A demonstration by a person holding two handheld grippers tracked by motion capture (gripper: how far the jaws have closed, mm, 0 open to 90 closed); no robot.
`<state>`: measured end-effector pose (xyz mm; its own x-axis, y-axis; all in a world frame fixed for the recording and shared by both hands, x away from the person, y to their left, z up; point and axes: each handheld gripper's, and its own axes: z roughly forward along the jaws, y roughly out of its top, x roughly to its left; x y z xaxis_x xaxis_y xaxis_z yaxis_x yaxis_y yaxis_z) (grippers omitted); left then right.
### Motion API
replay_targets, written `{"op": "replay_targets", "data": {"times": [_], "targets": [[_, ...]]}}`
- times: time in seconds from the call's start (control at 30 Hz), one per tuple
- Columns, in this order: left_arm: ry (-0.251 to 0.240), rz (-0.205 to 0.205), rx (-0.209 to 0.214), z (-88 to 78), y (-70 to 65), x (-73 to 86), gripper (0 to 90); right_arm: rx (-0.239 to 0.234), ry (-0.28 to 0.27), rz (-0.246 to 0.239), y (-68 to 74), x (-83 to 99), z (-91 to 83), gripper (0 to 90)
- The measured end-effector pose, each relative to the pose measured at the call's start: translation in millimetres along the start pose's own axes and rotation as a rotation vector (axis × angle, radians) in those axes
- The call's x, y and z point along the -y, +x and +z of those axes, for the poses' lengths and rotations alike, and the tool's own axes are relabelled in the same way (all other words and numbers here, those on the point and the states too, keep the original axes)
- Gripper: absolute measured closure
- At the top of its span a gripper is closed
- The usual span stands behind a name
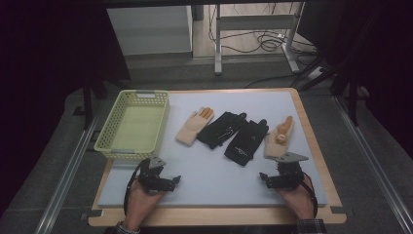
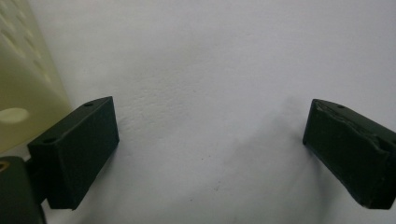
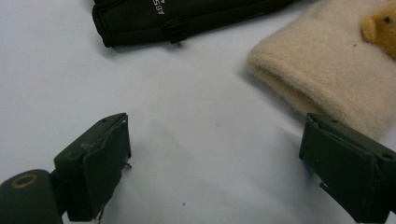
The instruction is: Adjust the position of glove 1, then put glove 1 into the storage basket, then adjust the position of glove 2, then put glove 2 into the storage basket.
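Four gloves lie in a row on the white mat (image 1: 204,170): a cream glove (image 1: 194,126), two black gloves (image 1: 221,129) (image 1: 247,141), and a second cream glove (image 1: 278,139) at the right. My left gripper (image 1: 158,176) rests low on the mat just in front of the yellow basket (image 1: 131,124); its jaws stand open over bare mat (image 2: 210,149). My right gripper (image 1: 282,176) sits just in front of the right cream glove, open with nothing between its jaws (image 3: 215,163). The cream glove's cuff (image 3: 327,70) lies close ahead of its right jaw, and a black glove (image 3: 187,14) lies farther off.
The basket's pale wall (image 2: 23,93) is close beside the left jaw. The mat lies on a wooden table (image 1: 319,161) with metal rails on both sides. A desk frame and cables stand on the floor beyond the table.
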<state>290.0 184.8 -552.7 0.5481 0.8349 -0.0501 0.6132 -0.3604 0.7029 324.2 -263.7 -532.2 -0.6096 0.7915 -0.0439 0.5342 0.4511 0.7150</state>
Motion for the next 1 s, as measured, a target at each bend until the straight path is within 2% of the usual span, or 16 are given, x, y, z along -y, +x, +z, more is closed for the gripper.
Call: {"op": "replay_targets", "data": {"times": [0.57,0.77,0.83,1.0], "targets": [[0.002,0.004,0.002,-0.2,0.5,0.1,4.0,0.006,-0.001,0.010,0.5,-0.1,-0.5,8.9],[0.001,0.004,0.001,-0.2,0.4,0.1,4.1,0.011,-0.004,0.044,1.0,-0.6,-2.1,11.1],[0.000,0.004,0.001,-0.2,0.4,0.2,4.1,-0.013,-0.010,0.070,0.3,-2.7,-3.4,12.5],[0.000,0.004,0.001,-0.2,0.3,0.2,4.1,-0.032,-0.008,0.079,2.5,-10.1,-4.0,12.6]]}}
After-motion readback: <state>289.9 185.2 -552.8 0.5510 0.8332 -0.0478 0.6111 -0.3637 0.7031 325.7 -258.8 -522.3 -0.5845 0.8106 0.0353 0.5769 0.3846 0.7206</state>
